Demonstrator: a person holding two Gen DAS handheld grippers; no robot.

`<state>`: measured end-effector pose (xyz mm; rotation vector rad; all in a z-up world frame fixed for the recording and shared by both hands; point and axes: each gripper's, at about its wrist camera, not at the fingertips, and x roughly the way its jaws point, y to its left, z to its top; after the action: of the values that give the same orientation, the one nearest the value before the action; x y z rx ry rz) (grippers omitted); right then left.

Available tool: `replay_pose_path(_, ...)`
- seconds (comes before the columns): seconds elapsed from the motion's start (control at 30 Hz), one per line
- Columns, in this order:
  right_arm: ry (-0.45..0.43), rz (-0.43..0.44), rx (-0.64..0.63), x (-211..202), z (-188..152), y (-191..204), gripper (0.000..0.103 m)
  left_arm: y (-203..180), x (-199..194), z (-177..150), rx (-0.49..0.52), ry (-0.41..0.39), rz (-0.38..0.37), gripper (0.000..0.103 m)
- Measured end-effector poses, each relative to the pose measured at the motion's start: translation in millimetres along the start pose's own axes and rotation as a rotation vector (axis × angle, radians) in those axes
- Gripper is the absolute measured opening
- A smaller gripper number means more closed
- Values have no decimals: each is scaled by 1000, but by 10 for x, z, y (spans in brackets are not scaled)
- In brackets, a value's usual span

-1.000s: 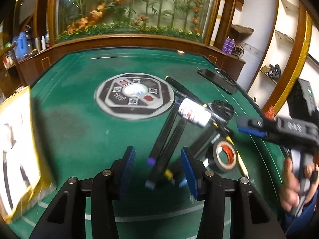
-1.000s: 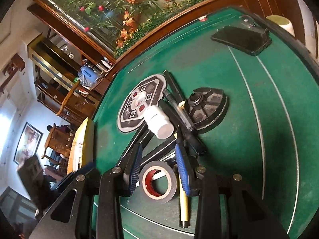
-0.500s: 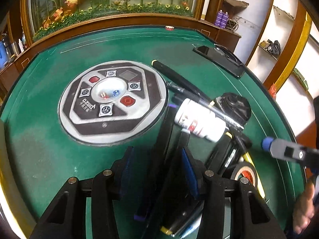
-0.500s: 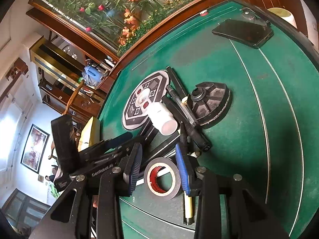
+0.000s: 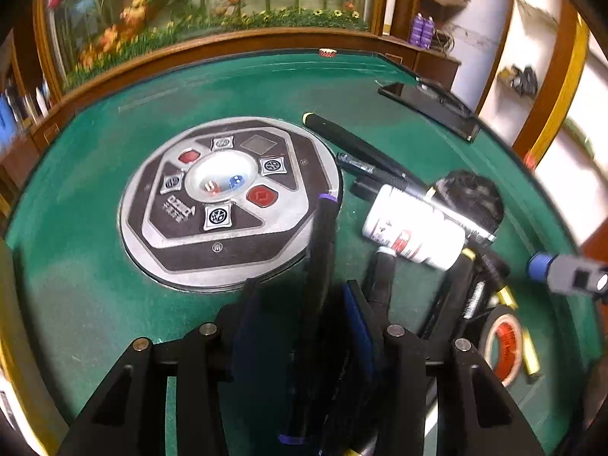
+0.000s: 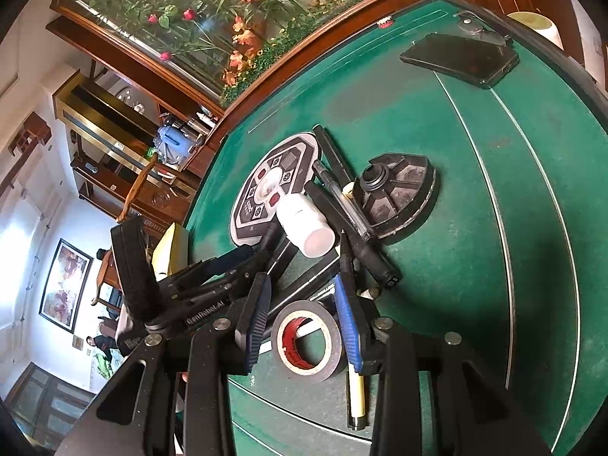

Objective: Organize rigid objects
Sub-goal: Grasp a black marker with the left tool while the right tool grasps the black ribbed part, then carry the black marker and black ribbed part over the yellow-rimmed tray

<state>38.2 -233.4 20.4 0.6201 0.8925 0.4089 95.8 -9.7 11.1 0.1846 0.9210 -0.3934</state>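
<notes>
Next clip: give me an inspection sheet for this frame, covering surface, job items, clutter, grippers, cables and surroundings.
Surface: green felt mahjong table with a round dice control panel at its centre.
Job's things: piled black pens and markers; a purple-tipped black marker lies between the left fingers; white bottle lies on the pile; tape roll; yellow-and-black pen; black fan-shaped part.
Clutter: black phone near the far edge.
Grippers: left gripper closing around the marker, grip unconfirmed; right gripper open above the tape roll.
Cables: nothing seen.
Surroundings: flower display behind glass, wooden shelves, framed picture.
</notes>
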Motion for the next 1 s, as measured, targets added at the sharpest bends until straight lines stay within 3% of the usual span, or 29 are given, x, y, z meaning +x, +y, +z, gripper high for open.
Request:
replay_pose_path(0.13, -32, -44, -7, -42, 21, -13, 33, 20, -16, -38, -51, -10, 17, 14)
replay_pose_path(0.2, -56, -85, -18, -80, 45, -15, 36, 77, -65, -112, -96, -15, 25, 14)
replay_pose_path(0.27, -80, -123, -28, -112, 63, -11, 53, 111, -137, -224, -121, -23, 45, 14)
replay_pose_path(0.33, -105, -150, -33, -138, 91, -9, 59, 146, -195, -310, -138, -34, 48, 14)
replay_pose_path(0.5, -101, -257, -71, -63, 330, -31, 63, 179, -235, -381, -139, -56, 56, 14)
replay_pose_path(0.67, -6, -325, -132, 253, 602, -48, 65, 219, -255, -388, -169, -62, 26, 14)
replay_pose_path(0.73, 28, -348, -165, 381, 619, -21, 65, 218, -259, -388, -173, -63, 23, 14)
replay_pose_path(0.9, 66, -503, -317, 648, 494, 117, 71, 229, -270, -398, -171, -63, 27, 14)
replay_pose_path(1.0, 61, -492, -309, 644, 455, 60, 71, 215, -273, -397, -161, -61, 41, 14)
